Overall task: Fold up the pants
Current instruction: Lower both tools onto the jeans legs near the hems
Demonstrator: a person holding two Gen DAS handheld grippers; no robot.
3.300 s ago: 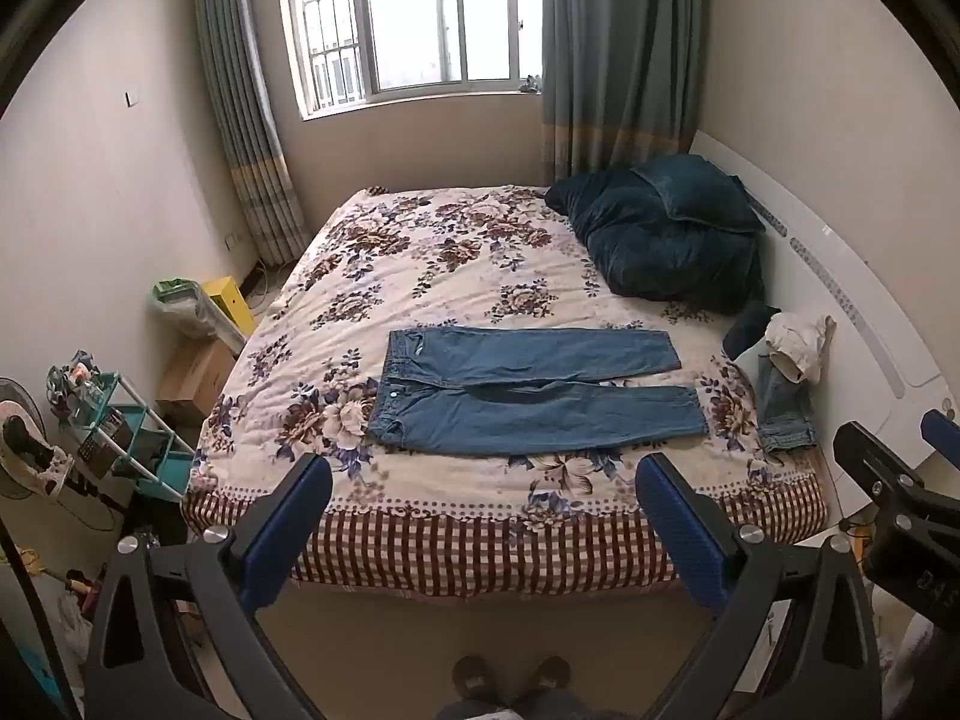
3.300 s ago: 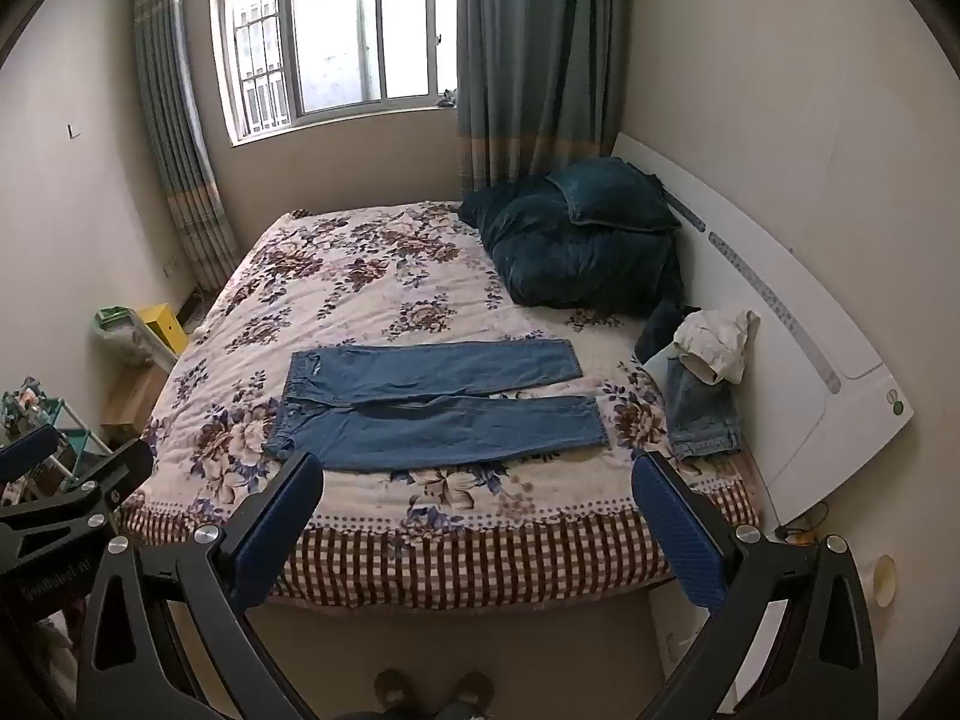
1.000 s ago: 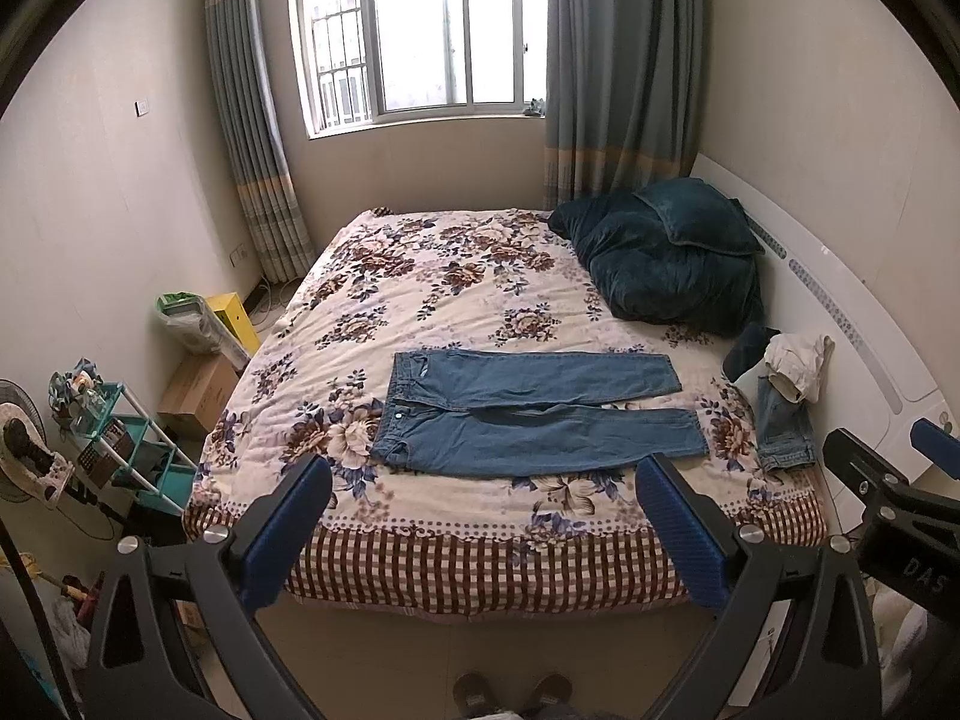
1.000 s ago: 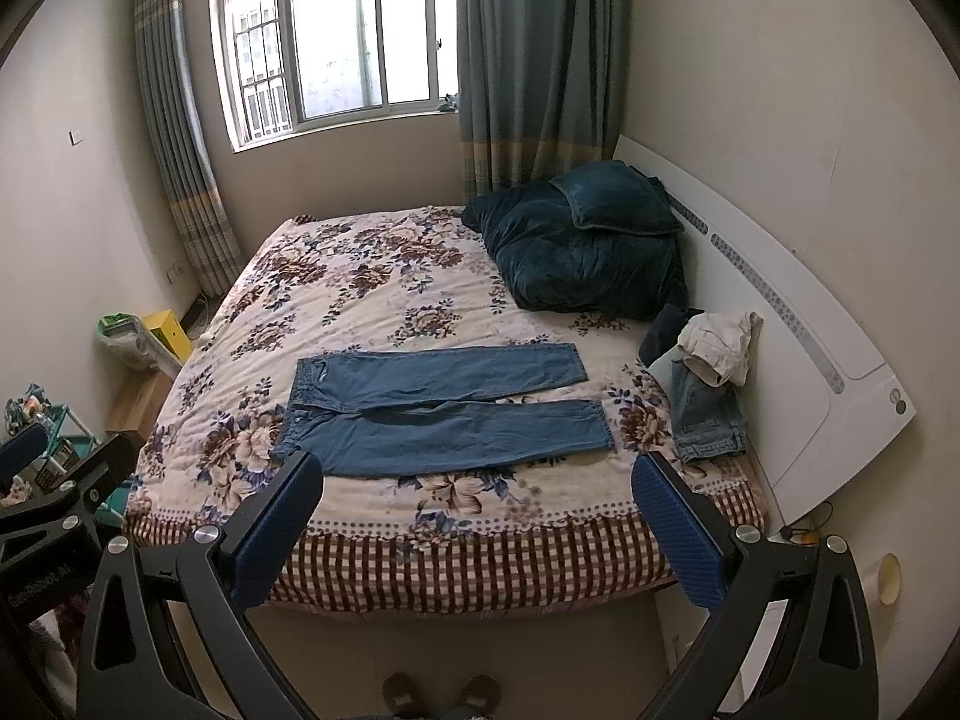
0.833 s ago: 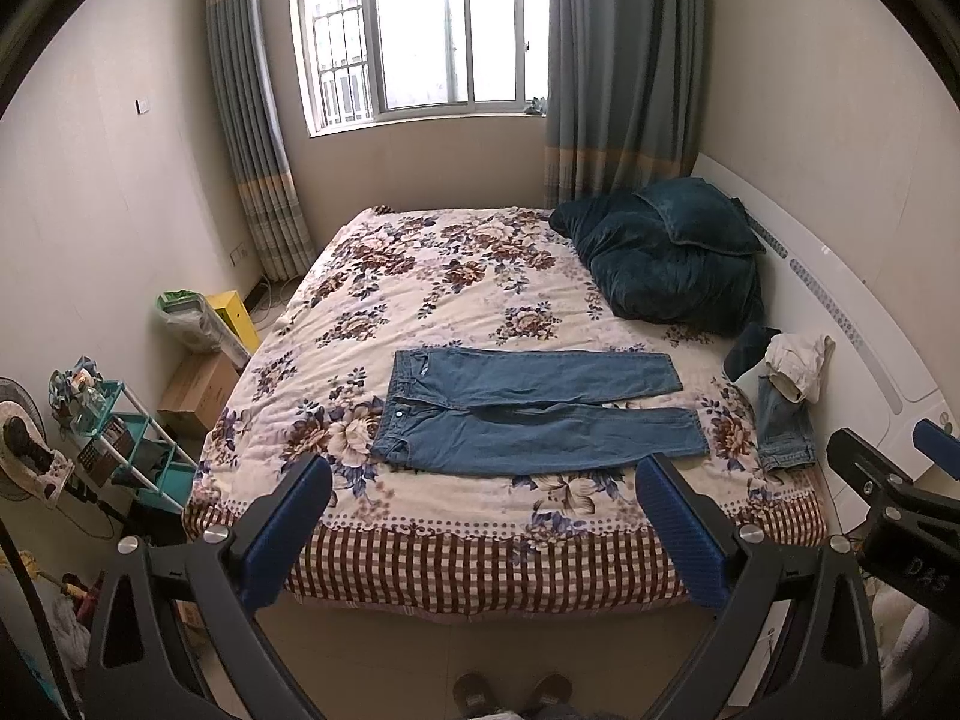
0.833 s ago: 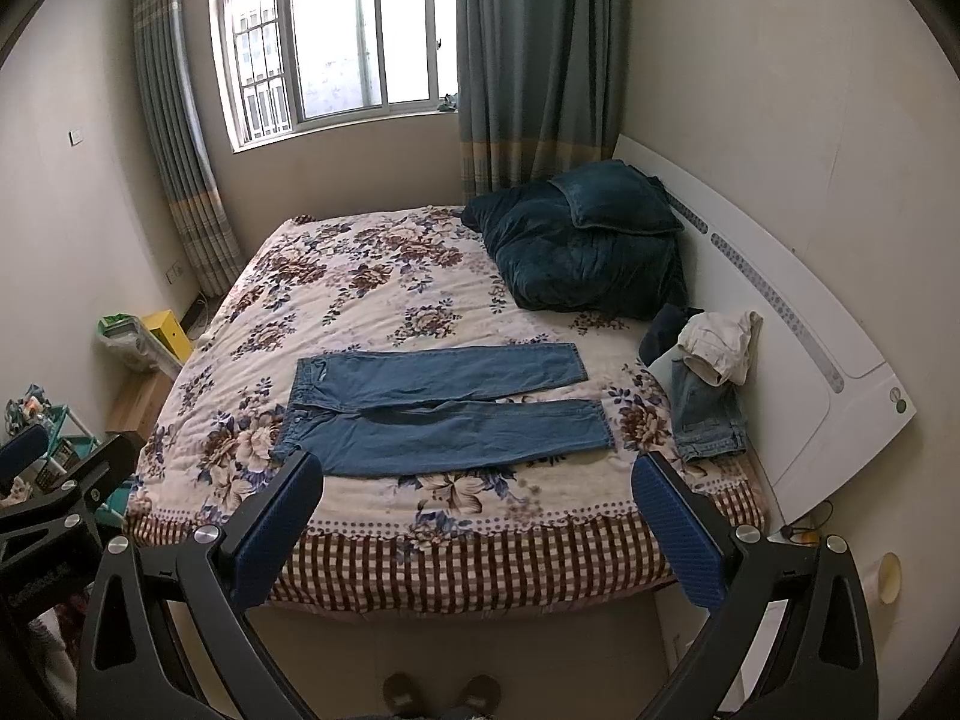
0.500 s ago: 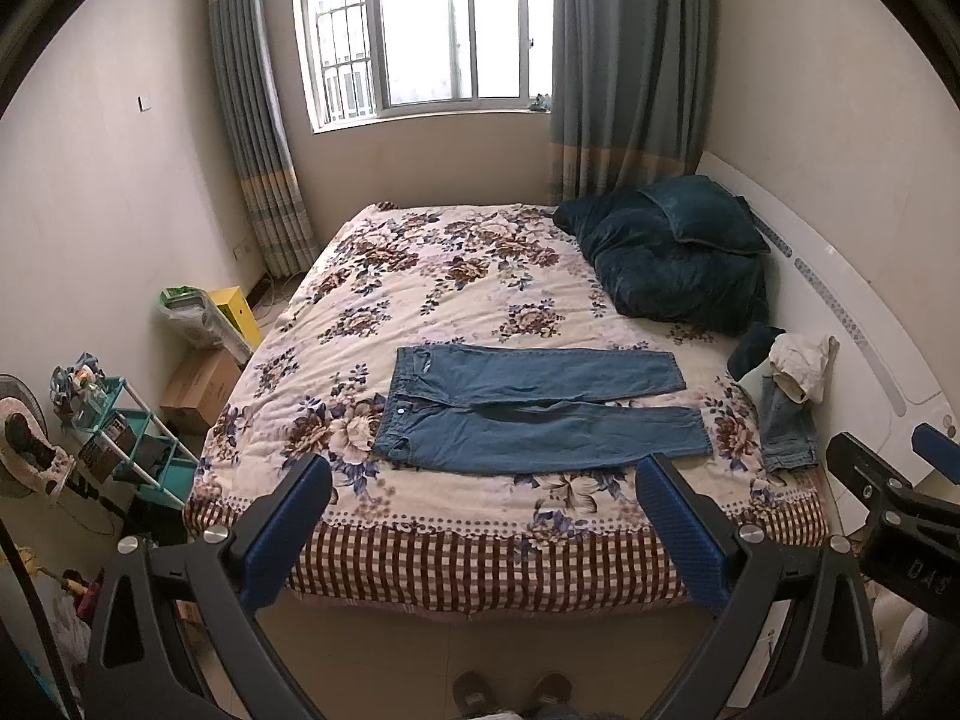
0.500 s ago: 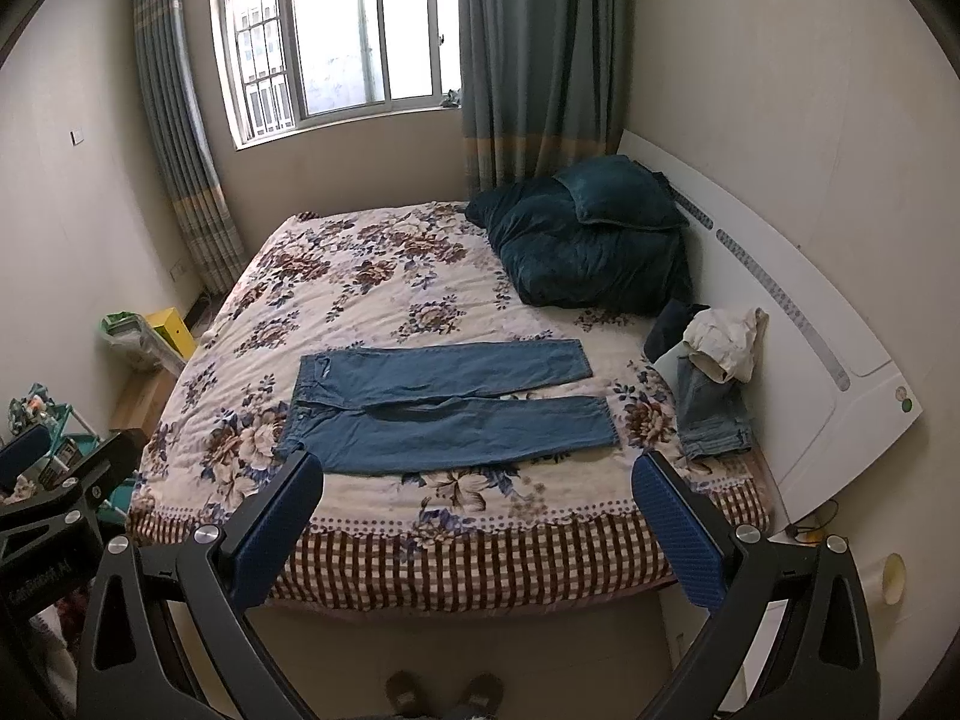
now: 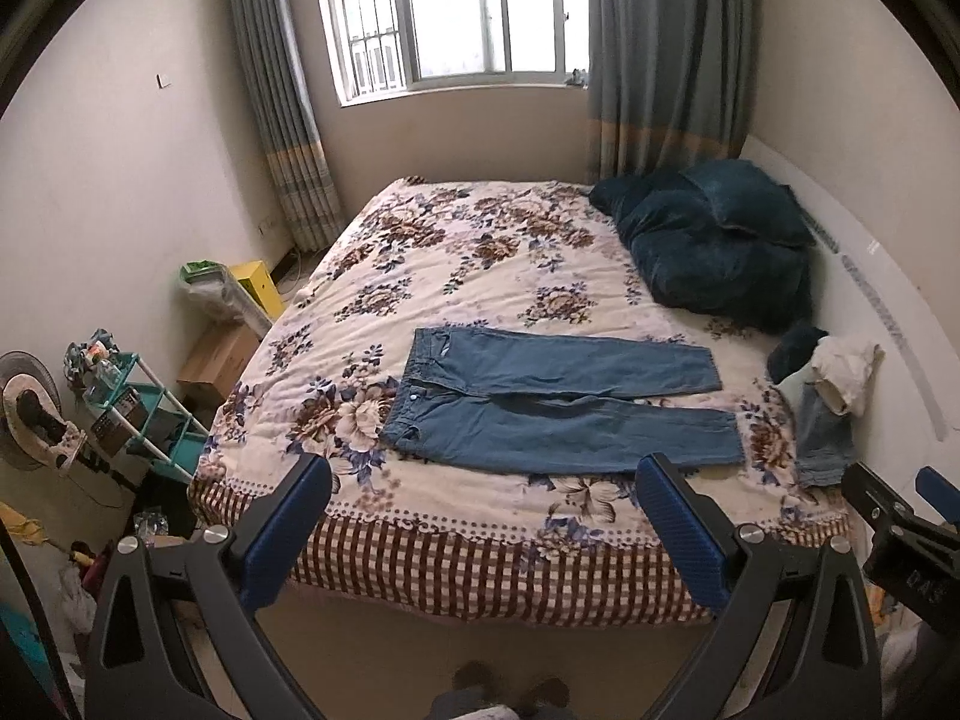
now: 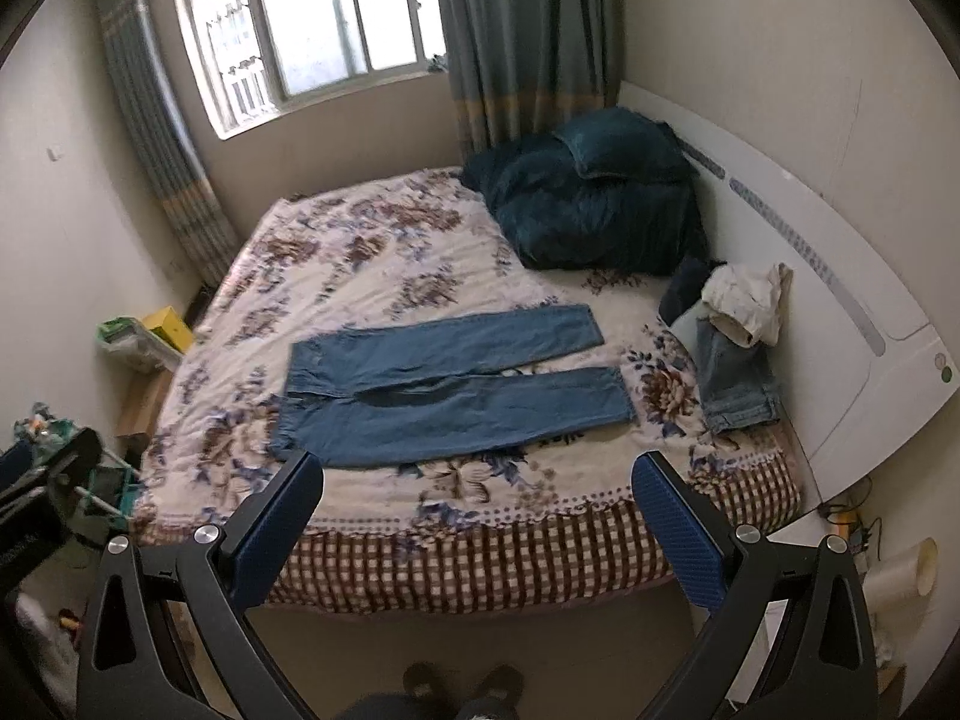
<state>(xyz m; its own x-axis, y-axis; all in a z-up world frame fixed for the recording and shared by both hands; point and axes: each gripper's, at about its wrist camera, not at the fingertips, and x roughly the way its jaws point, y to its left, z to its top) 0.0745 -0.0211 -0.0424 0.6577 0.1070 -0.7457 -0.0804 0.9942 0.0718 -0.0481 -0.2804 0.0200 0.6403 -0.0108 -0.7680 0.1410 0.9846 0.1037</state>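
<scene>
Both tongs point(image 9: 480, 510) point(image 10: 477, 507) gape well short of the flat pants point(image 9: 552, 402)

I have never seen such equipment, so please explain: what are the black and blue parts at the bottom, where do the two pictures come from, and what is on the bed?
No robot arm here: a person holds one hand tool in each hand. Each tool carries a camera looking forward, so you see the left gripper in one picture and the right gripper in the other. Their blue-padded jaws stand wide open and hold nothing. On the bed's floral bedspread blue jeans lie flat, unfolded, legs toward the headboard. Dark teal pillows and a small heap of clothes lie near the headboard.
</scene>
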